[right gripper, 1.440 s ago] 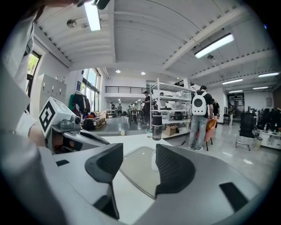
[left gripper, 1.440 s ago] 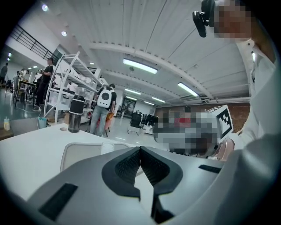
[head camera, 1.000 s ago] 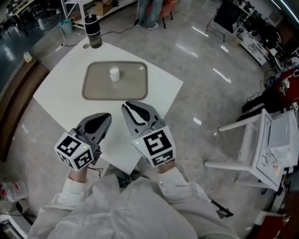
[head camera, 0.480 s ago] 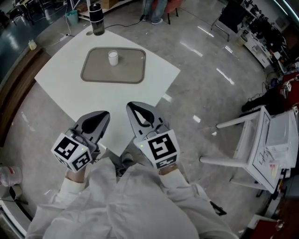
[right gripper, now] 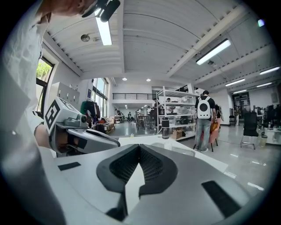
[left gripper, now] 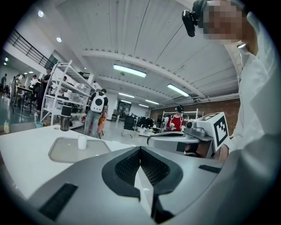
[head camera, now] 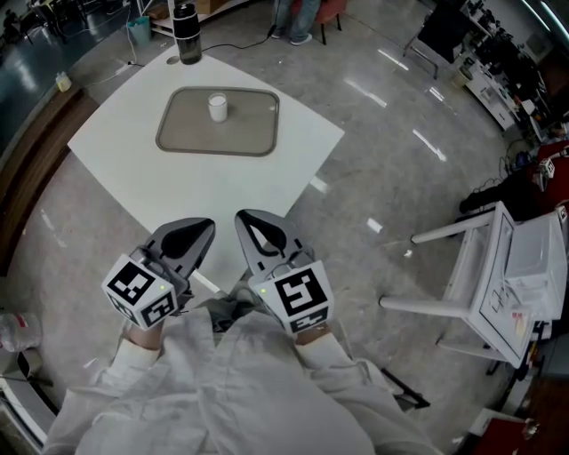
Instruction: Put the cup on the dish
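Indoors, white table (head camera: 204, 182), glossy grey floor (head camera: 391, 178), left gripper (head camera: 203, 227), right gripper (head camera: 244, 219), fingers together.

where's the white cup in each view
Head view: cup upper left, standing on the tray.
Left gripper view: cup left of centre, on the tray.
Right gripper view: cup only a faint pale shape right of centre; hard to be sure.
Shared landmark: the dark bottle beyond the tray.
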A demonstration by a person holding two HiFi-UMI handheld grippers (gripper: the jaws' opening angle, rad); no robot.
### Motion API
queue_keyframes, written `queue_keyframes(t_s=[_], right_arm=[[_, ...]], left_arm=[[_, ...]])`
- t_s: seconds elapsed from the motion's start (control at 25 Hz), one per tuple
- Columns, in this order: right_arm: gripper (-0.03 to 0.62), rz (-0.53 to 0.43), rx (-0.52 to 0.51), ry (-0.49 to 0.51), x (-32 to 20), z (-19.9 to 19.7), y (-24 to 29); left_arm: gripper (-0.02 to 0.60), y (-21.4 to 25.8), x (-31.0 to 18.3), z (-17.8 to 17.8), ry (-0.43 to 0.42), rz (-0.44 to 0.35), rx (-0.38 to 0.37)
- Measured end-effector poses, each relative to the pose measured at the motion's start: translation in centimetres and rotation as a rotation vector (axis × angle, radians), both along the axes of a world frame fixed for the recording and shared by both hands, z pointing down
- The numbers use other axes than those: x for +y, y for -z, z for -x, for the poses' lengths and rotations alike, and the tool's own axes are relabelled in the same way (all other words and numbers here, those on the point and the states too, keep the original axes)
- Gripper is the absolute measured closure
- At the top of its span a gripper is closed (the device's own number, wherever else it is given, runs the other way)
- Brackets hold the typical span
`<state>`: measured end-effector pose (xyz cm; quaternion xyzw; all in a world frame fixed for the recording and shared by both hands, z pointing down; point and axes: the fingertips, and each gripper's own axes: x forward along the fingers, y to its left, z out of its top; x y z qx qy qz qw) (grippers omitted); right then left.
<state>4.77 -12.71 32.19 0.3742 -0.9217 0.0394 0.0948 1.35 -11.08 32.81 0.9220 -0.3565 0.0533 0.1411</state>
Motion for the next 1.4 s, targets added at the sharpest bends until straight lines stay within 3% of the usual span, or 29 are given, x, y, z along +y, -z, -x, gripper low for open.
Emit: queue_keyframes(t_s=[0.68,1.4], right_arm=[[0.580,0.022,0.044,-0.006,0.9,2.7,0.0],[0.582,0.017,0.062,0.000,1.7,4.3,0.4]], left_arm=[[0.573,-0.1,0.7,0.5,-0.069,0.016,-0.015],[0.573,0.5,1.4,2.0,-0.061,0.007,-0.008]])
